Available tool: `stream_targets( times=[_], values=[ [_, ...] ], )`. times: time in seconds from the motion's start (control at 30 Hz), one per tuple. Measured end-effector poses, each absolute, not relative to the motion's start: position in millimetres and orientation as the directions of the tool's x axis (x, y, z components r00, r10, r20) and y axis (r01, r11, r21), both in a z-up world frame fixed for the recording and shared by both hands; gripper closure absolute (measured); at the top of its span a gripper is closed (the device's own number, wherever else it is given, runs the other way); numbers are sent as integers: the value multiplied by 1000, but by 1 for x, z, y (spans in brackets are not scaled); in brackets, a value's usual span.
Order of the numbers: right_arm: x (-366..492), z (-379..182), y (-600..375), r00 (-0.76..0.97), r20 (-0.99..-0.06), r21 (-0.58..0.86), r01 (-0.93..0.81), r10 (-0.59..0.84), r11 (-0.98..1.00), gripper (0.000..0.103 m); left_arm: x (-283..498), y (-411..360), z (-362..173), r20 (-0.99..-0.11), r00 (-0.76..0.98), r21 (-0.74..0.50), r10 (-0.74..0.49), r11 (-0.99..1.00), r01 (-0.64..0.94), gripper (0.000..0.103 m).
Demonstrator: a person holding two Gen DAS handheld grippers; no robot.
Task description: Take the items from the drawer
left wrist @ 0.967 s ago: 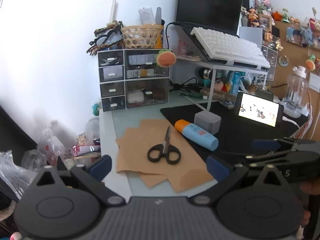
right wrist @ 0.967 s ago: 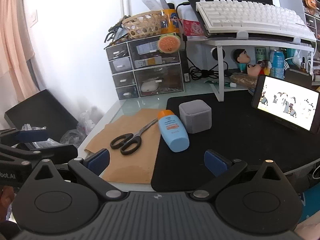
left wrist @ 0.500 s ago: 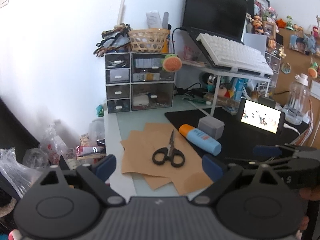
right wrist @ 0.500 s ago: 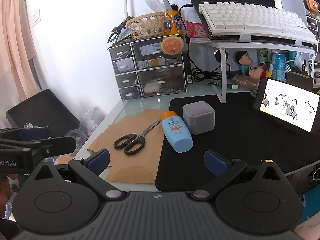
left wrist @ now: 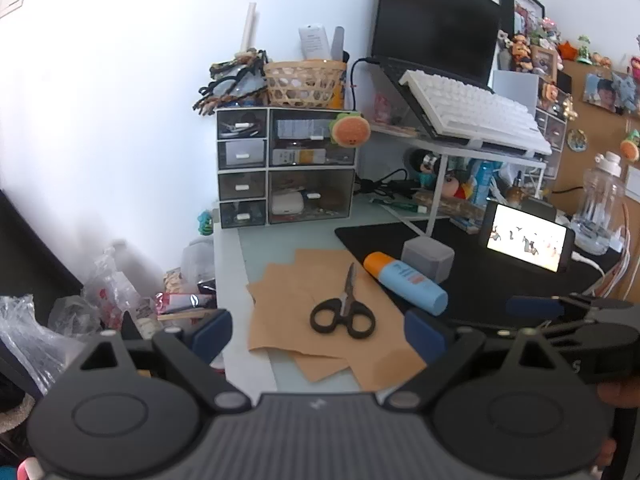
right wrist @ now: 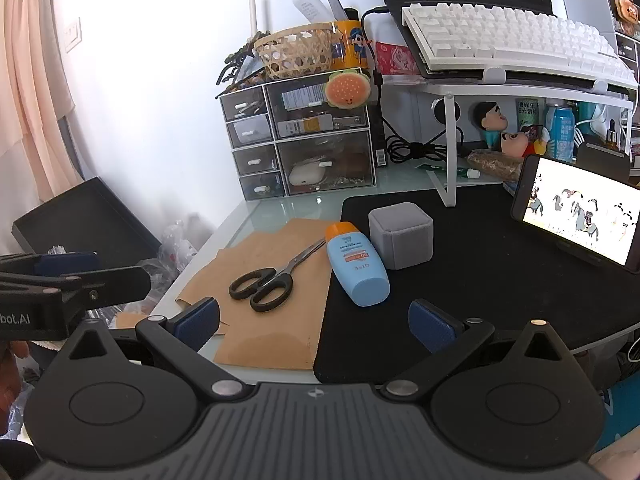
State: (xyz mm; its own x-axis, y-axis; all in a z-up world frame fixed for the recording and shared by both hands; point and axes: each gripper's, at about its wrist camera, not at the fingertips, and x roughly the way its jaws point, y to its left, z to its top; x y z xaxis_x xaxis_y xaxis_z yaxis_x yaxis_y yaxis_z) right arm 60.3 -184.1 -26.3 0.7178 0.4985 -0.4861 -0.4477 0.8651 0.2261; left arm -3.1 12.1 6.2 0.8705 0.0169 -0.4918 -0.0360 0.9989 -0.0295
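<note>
Blue-padded left tool (left wrist: 318,330) and right tool (right wrist: 314,326), both held low at the near edge of the bench (right wrist: 276,210), each with its 2 fingers spread wide apart and nothing between them. Just beyond: brown paper sheets (right wrist: 276,320) lying flat, with 1 pair of black-handled scissors (right wrist: 272,280) on top, blades closed and pointing away. Beside the scissors: 1 blue bottle with orange cap (right wrist: 356,268), lying on its side across the edge of a black mat (right wrist: 480,280). Touching or just beside the bottle: 1 grey cube-shaped box (right wrist: 402,234), on the mat. Further right: 1 phone (right wrist: 580,210), propped, screen lit. At the back against the wall: 1 clear drawer unit (right wrist: 300,140), all drawers closed, contents dimly visible through the fronts. On top of the unit: 1 woven basket (right wrist: 298,54).
</note>
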Motion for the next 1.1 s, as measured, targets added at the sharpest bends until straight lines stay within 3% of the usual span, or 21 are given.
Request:
stream_targets(
  times=[1.1],
  values=[
    [73, -40, -188, 732, -467, 258, -423, 496, 869, 0, 9, 12, -3, -507, 861, -18, 36, 998, -52, 7]
  ],
)
